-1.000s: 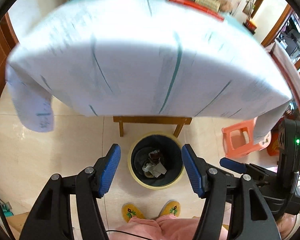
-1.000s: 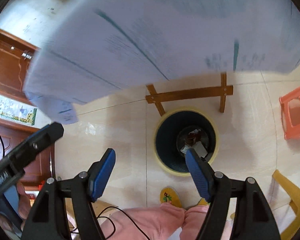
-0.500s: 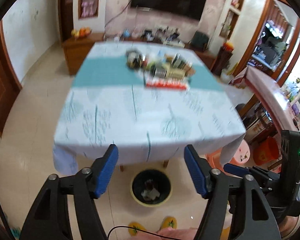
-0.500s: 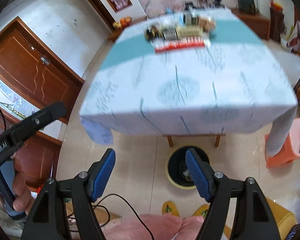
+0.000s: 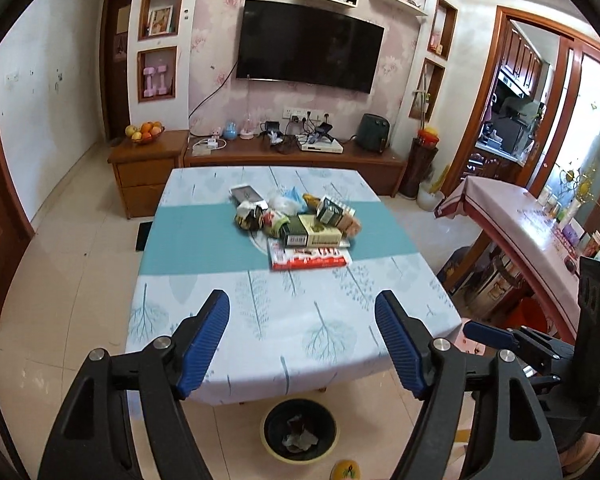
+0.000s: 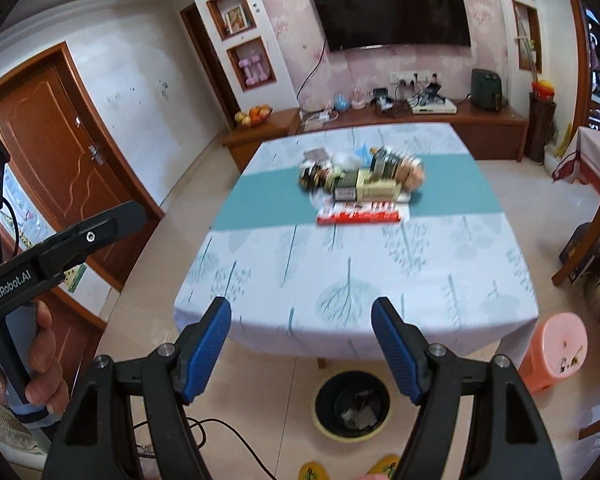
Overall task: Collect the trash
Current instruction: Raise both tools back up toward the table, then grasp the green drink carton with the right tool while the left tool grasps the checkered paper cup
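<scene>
A pile of trash (image 5: 296,220) (boxes, wrappers, a red-and-white packet (image 5: 310,258)) lies mid-table on a blue-and-white cloth (image 5: 292,320); it also shows, blurred, in the right wrist view (image 6: 360,188). A dark bin with a yellow rim (image 5: 299,432) holding crumpled scraps stands on the floor at the table's near edge, also in the right wrist view (image 6: 352,406). My left gripper (image 5: 302,340) is open and empty, high above the near table edge. My right gripper (image 6: 300,350) is open and empty, likewise well short of the pile.
A pink stool (image 6: 556,346) stands right of the table. A second covered table (image 5: 532,220) is at the right. A TV cabinet (image 5: 292,160) runs along the far wall. A brown door (image 6: 52,148) is at the left. A cable (image 6: 228,440) lies on the floor.
Both grippers have risen from just above the bin and tilted up, so the view went from the bin and table underside to the whole tabletop and room. Both stayed open.
</scene>
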